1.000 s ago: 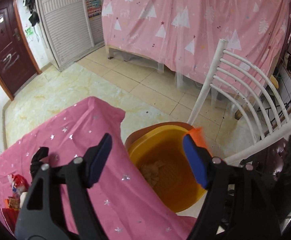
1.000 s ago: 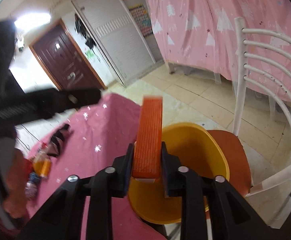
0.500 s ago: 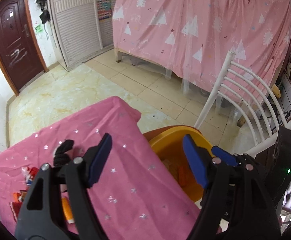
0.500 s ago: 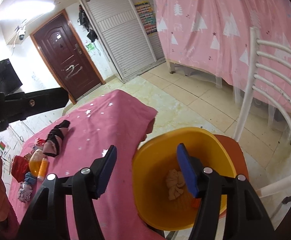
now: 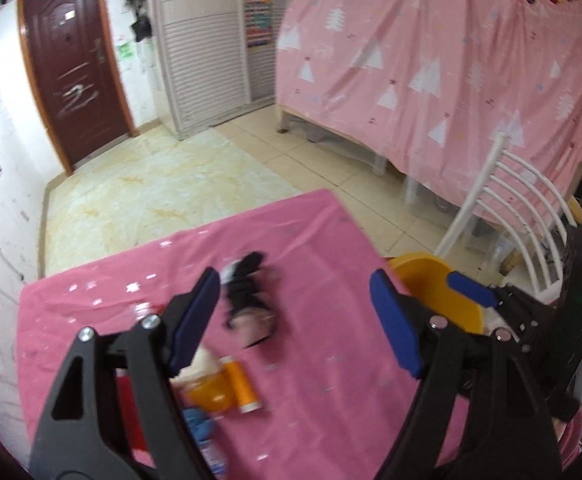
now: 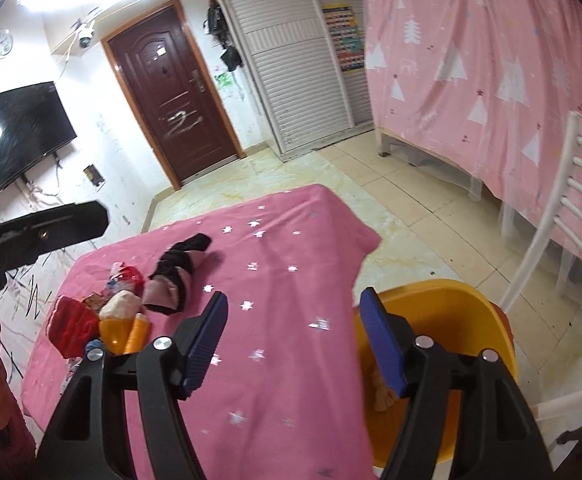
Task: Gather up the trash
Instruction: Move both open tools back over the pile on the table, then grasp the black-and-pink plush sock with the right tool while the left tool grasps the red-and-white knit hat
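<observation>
A pink star-print tablecloth [image 6: 283,280] covers the table. Beside its right edge, a yellow bin [image 6: 443,312] sits on a chair. Both the left gripper [image 5: 295,320] and the right gripper [image 6: 295,340] gape wide and empty, the right's jaws having just opened. The trash pile [image 6: 123,312] lies ahead, left of the right gripper.

A dark brown door [image 6: 171,104] stands left of the white slatted wardrobe [image 6: 291,60]. Left of the door hangs a black television [image 6: 19,128]; a white chair [image 6: 563,248] stands far right of it.
</observation>
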A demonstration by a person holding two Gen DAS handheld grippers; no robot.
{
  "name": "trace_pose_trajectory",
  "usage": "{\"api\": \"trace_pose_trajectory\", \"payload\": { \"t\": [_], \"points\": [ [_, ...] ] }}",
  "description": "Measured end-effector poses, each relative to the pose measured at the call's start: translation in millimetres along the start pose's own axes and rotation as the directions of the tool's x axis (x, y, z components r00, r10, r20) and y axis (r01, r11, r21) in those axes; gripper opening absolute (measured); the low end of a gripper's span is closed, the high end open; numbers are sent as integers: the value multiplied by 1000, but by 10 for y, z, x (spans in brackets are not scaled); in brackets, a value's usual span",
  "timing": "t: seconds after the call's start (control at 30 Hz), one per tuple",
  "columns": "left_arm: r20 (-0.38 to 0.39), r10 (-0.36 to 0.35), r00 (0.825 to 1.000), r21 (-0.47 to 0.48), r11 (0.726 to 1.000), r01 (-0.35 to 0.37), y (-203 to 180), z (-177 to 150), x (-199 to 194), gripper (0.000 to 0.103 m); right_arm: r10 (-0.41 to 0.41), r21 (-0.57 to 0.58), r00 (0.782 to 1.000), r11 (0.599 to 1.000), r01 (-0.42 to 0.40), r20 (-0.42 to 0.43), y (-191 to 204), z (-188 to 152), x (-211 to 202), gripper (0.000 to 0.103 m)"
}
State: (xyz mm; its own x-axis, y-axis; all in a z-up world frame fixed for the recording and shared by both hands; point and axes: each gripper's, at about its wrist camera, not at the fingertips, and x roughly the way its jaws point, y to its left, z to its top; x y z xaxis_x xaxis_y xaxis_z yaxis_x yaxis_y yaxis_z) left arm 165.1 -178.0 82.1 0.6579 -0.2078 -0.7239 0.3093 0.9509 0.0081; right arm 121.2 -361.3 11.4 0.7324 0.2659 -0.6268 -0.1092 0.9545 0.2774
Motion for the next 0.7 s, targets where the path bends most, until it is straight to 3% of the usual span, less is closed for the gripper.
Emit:
{"api": "trace_pose_trajectory", "payload": {
  "t": [0.33,0.7],
  "points": [
    [13,67,998,-96,993,-66,726,-208,-242,74,47,-91,999,995,-49,-26,586,70,158,66],
    [-38,85,996,-145,985,-90,1210,-572,-304,74,85,-120,993,988,-95,-85,1014,203,546,69]
  ]
}}
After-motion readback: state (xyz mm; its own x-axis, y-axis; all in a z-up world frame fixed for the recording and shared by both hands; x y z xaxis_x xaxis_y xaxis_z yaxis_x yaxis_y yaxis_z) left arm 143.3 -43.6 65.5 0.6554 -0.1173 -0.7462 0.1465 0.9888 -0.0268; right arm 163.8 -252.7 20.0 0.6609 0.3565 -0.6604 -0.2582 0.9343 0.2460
